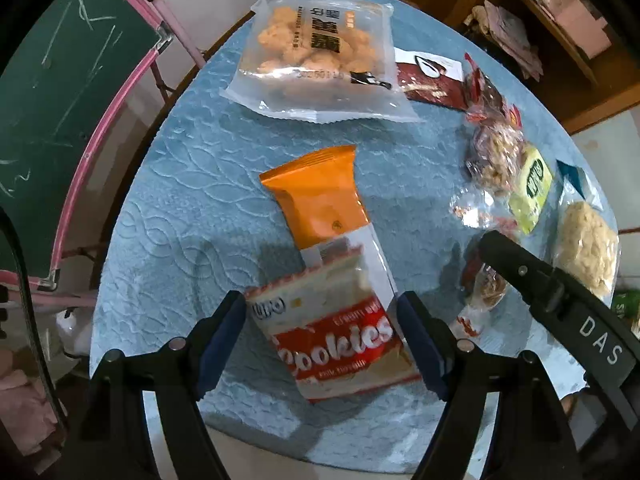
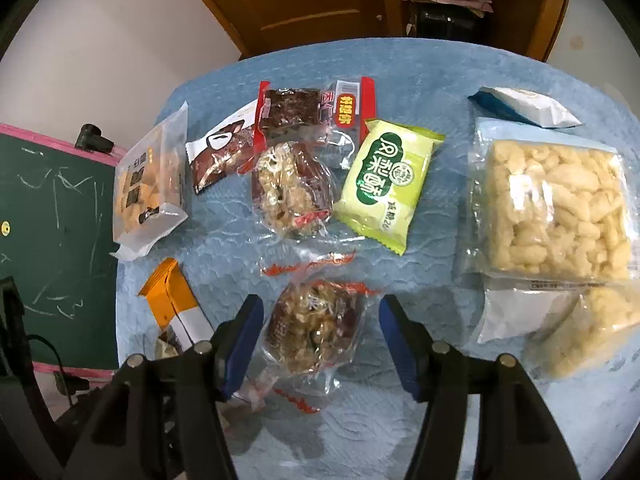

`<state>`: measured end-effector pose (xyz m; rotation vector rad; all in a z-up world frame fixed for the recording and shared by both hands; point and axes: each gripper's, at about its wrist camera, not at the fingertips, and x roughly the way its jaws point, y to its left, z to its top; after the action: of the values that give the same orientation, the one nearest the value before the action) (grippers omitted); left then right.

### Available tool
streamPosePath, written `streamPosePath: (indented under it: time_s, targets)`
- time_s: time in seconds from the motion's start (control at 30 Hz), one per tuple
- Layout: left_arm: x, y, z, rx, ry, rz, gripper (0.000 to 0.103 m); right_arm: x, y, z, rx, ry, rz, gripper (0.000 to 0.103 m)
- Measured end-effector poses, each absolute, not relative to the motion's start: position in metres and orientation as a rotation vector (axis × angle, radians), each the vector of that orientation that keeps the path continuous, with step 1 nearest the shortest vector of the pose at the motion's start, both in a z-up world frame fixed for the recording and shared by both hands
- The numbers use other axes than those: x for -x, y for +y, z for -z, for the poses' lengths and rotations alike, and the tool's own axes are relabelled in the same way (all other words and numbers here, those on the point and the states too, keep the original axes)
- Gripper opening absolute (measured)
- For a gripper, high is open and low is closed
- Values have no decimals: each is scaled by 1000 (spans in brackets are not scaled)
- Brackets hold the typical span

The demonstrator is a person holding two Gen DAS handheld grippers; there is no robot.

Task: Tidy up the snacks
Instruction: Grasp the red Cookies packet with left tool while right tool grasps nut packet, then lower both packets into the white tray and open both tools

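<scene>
Left tongs (image 1: 322,344): we've got them spread apart, pointing down over the counter (image 1: 192,184), blue pads either side of the cookie packet (image 1: 336,336); no squeeze on it that we can see.

Cookie packet: low centre of the left view, red-and-white end between the pads, leaning partly over the orange wrapper (image 1: 320,196) that runs up toward mid-frame.

Right tongs (image 2: 320,344): apart as well, straddling the nut cluster in clear wrap (image 2: 312,332) at bottom centre of the right view; gaps show on both sides, so nothing is clamped.

Rest of the snacks: a second nut cluster (image 2: 288,188) sits above centre, the green packet (image 2: 384,184) just right of it, the puffed-snack bag (image 2: 556,208) at the right edge, the orange-bites bag (image 2: 148,184) at the left.

Risk, left side: we reckon the packet is nearly as wide as the gap, and it sits skewed; a close here could catch one corner and spin it, or drag the orange wrapper along with it.

Risk, right side: that clear wrap is loose and crinkly; we judge the pads could pinch only film and let the lump swing or slip out on the lift.

Risk, between the hands: the two tongs work near each other, the right one showing at the right of the left view, so a bump is possible.
</scene>
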<state>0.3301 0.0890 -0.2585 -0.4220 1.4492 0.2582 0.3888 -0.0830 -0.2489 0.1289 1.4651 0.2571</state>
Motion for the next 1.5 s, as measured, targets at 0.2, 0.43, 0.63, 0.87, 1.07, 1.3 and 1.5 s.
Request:
streamPosePath:
  time_s: [0.2, 0.43, 0.63, 0.87, 1.07, 1.3, 1.5]
  targets:
    - [-325, 90, 266, 517, 1505, -269, 79, -386, -80, 256, -131, 1511, -254, 63]
    - [-321, 85, 270, 565, 1503, -262, 80, -374, -74, 259, -72, 1493, -246, 67]
    - [-323, 60, 251, 481, 1481, -184, 47, -361, -74, 250, -73, 1470, -261, 55]
    - [-302, 41, 197, 381, 1376, -113, 47, -335, -94, 211, -85, 1383, -255, 55]
    - [-261, 40, 119, 242, 1198, -7, 47, -302, -114, 139, -116, 1232, -294, 54]
    - [-184, 44, 46, 77, 988, 47, 47, -230, -136, 59, -144, 1069, -359, 55]
    - [-121, 53, 22, 61, 865, 61, 48, -158, -144, 32, -149, 1006, -401, 55]
